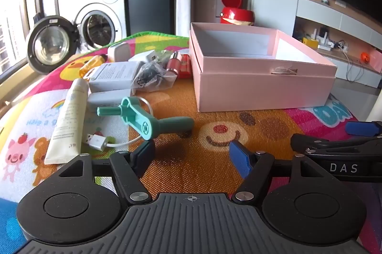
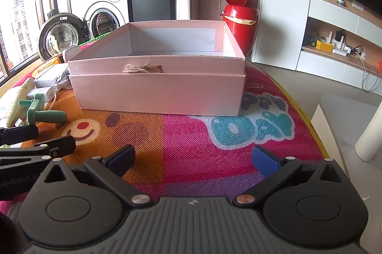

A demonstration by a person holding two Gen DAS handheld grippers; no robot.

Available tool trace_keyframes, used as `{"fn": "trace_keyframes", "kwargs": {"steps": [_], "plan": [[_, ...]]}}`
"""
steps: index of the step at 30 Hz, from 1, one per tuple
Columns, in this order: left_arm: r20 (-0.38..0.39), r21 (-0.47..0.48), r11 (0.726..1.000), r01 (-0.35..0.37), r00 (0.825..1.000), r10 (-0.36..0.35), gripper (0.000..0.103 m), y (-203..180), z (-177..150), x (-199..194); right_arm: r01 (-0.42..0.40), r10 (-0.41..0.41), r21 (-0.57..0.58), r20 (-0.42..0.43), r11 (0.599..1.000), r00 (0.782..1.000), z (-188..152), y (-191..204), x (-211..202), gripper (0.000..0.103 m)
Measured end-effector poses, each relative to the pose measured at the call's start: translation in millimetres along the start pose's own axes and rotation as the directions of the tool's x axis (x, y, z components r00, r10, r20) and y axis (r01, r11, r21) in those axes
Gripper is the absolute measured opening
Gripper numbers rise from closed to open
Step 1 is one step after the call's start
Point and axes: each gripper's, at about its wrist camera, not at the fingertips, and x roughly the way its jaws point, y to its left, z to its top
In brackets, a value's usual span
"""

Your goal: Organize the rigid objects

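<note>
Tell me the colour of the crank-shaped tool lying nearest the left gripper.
Teal green: the tool has a lighter crank and darker handle, clearest in the left wrist view.

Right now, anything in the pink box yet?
No, the pink box shows only bare white inner walls and floor in the right wrist view; the items lie on the mat beside it.

Left wrist view: low over play mat (image 1: 191, 158), facing forward along left gripper (image 1: 194, 156), aimed at clutter pile left of pink box (image 1: 262, 77); teal tool (image 1: 148, 120) near. Right wrist view: same low height, set further right, facing pink box (image 2: 157, 91) head-on, near. Both share box, mat, red bin (image 1: 235, 13), washing machine (image 1: 100, 20); each catches other gripper at edge.
</note>
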Motion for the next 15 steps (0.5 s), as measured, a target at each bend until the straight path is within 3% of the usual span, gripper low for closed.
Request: {"fn": "trace_keyframes", "kwargs": {"steps": [15], "plan": [[0.001,0.0,1.0,0.0,1.0,0.0,0.074,0.3,-0.5,-0.4,0.0,0.0,0.0,0.0,1.0,1.0,0.0,0.0,0.0,0.103]]}}
